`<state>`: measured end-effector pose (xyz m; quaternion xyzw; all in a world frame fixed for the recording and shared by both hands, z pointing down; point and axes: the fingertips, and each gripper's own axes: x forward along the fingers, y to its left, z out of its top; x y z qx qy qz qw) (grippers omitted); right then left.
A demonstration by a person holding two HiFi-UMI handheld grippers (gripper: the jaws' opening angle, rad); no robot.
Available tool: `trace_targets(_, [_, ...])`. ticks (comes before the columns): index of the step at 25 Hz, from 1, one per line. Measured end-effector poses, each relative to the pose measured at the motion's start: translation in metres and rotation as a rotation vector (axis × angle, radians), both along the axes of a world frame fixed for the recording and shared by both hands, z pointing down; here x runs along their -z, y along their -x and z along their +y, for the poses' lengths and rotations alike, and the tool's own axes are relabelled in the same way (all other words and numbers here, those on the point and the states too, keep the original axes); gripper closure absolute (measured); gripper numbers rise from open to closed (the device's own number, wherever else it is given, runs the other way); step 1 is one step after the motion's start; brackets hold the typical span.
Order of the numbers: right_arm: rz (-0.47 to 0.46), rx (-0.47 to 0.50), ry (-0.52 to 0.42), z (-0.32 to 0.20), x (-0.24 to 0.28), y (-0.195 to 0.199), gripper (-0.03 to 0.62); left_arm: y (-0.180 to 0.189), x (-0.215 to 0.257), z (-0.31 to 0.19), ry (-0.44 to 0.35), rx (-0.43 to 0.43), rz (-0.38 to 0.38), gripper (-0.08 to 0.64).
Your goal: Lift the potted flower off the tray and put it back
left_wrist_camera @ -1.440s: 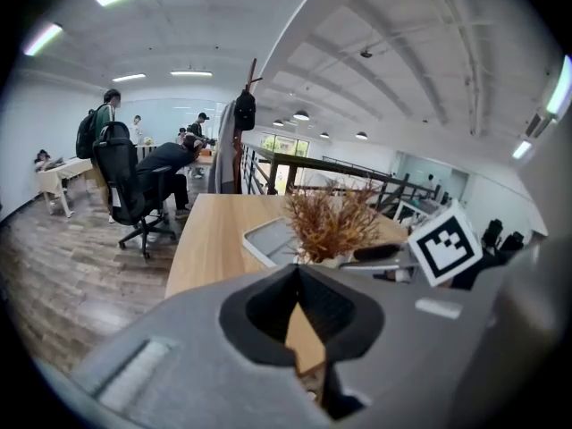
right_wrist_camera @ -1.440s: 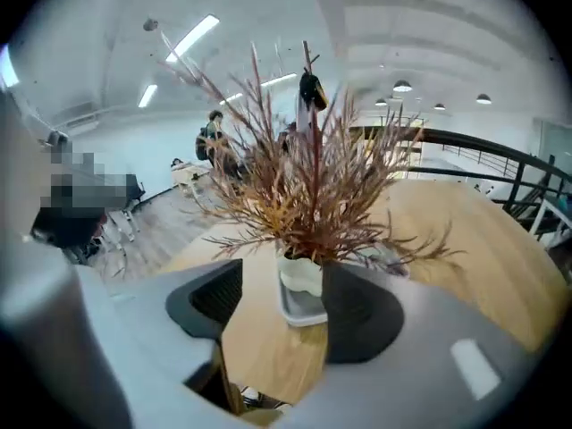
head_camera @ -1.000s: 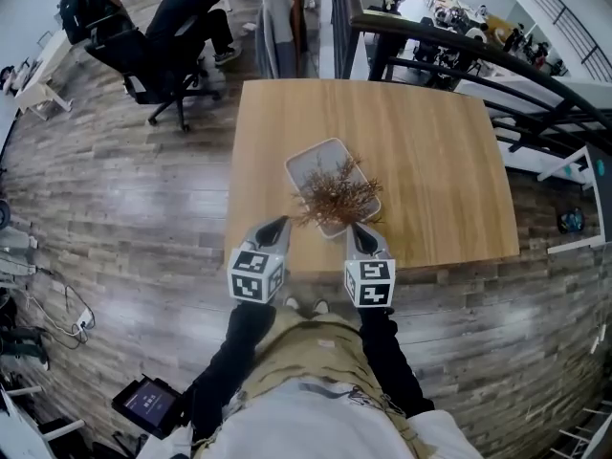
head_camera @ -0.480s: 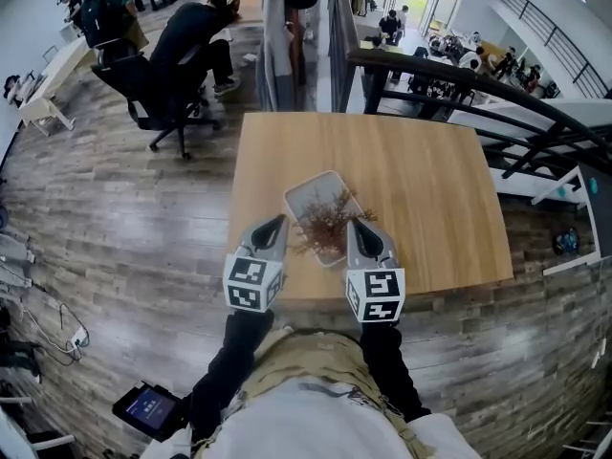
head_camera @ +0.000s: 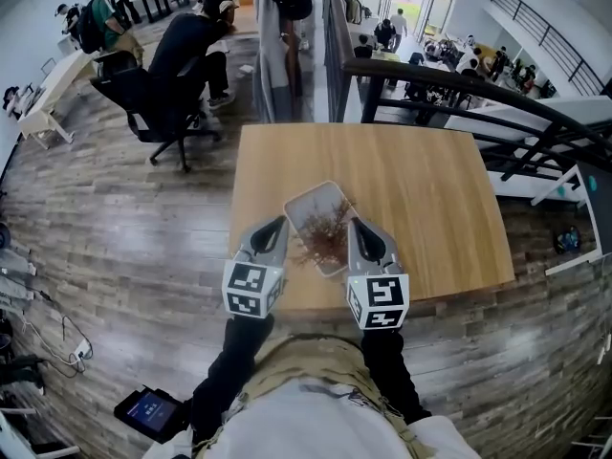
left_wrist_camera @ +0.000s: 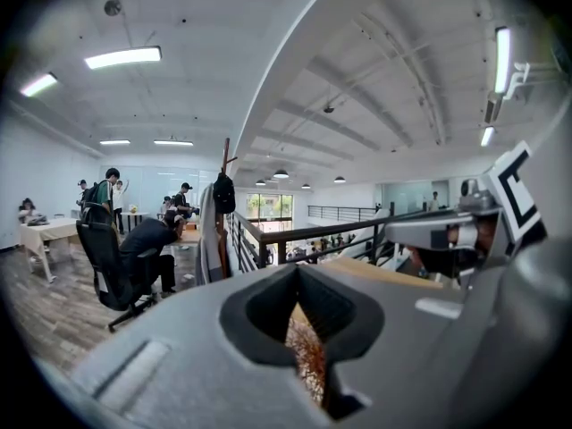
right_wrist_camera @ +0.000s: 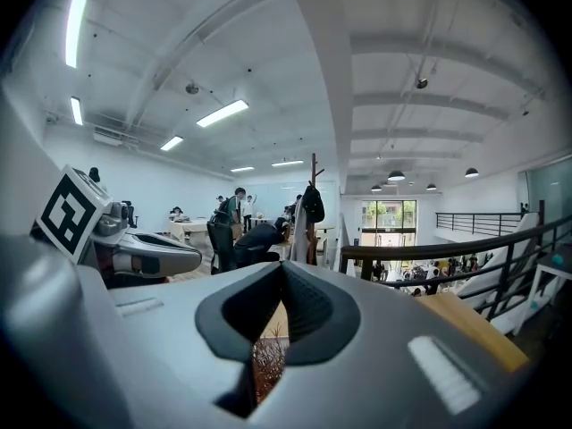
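The potted flower (head_camera: 323,240), a bush of dry brown twigs, stands on the pale rectangular tray (head_camera: 308,202) near the front edge of the wooden table (head_camera: 421,199). My left gripper (head_camera: 277,225) hovers just left of the twigs and my right gripper (head_camera: 356,226) just right of them, both raised above the table. Neither touches the plant. Both are shut with nothing between the jaws. In the left gripper view the left gripper (left_wrist_camera: 298,268) shows twigs (left_wrist_camera: 306,357) through the gap below its tips. The right gripper (right_wrist_camera: 281,266) shows the same twigs (right_wrist_camera: 266,357).
A black railing (head_camera: 459,89) runs behind and right of the table. A coat stand (head_camera: 287,27) rises at the far edge. A seated person on an office chair (head_camera: 153,94) is far left. A tablet (head_camera: 148,410) lies on the floor at lower left.
Both grippers have risen beside the plant and now point nearly level. The flower has stayed on the tray. The head view has tilted up to show more of the room.
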<state>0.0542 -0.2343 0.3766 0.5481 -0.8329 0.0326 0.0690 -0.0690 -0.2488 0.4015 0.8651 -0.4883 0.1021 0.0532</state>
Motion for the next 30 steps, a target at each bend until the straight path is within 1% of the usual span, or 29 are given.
trace_targets(9, [-0.006, -0.002, 0.017, -0.001, -0.002, -0.007, 0.589, -0.006, 0.000, -0.002, 0.003, -0.004, -0.008, 0.558])
trace_targets(18, [-0.005, -0.005, 0.022, 0.000, -0.002, -0.012, 0.589, -0.013, -0.004, 0.000, 0.021, -0.018, -0.012, 0.558])
trace_targets(26, [-0.001, 0.001, 0.023, 0.000, -0.003, -0.010, 0.589, -0.014, -0.003, -0.001, 0.015, -0.022, -0.010, 0.558])
trace_targets(30, [-0.001, -0.001, 0.026, 0.002, -0.004, -0.010, 0.589, -0.012, -0.007, 0.001, 0.029, -0.017, -0.007, 0.558])
